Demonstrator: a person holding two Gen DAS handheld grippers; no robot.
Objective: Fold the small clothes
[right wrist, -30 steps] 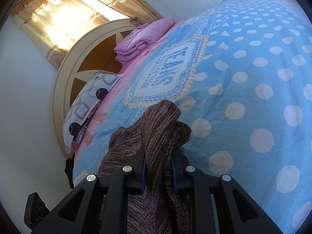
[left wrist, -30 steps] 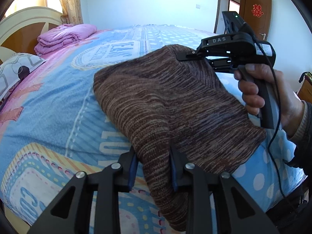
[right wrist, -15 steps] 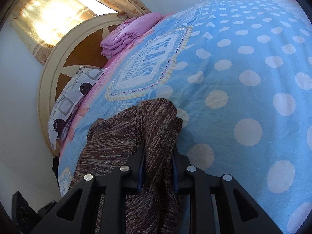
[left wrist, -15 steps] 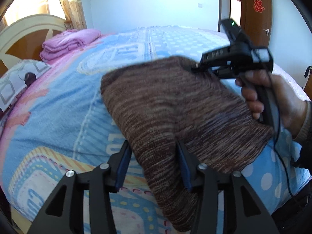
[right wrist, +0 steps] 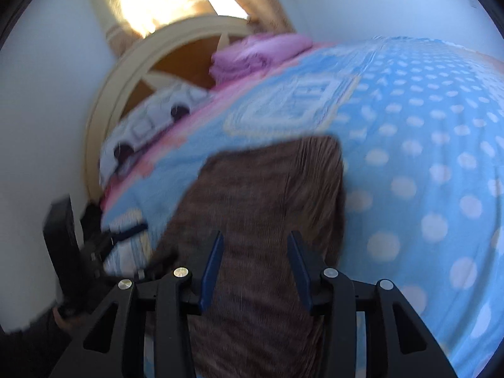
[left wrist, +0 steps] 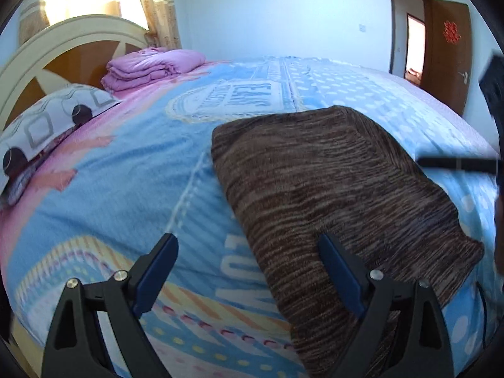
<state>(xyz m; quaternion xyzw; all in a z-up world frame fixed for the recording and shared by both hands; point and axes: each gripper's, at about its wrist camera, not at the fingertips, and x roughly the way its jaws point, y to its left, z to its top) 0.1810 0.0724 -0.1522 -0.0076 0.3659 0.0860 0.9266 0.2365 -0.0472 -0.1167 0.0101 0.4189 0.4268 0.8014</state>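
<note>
Our left gripper (left wrist: 249, 271) and right gripper (right wrist: 255, 267) have just opened off the knit (left wrist: 330, 189), both jaws now spread and holding nothing, leaving it folded on the bedspread (left wrist: 126, 173), ready for another fold.

Left wrist view: my camera sits just behind the left gripper (left wrist: 249, 252), angled down across the bed (left wrist: 126, 189) toward the headboard (left wrist: 47, 47), close above the brown knit garment (left wrist: 330, 189). Right wrist view: behind the right gripper (right wrist: 255, 249), tilted down, rolled and blurred, also close. Shared ground: the garment, the headboard, the pink folded blanket (right wrist: 261, 50) and the patterned pillow (left wrist: 41, 126) (each view also catches an edge of the other gripper).
</note>
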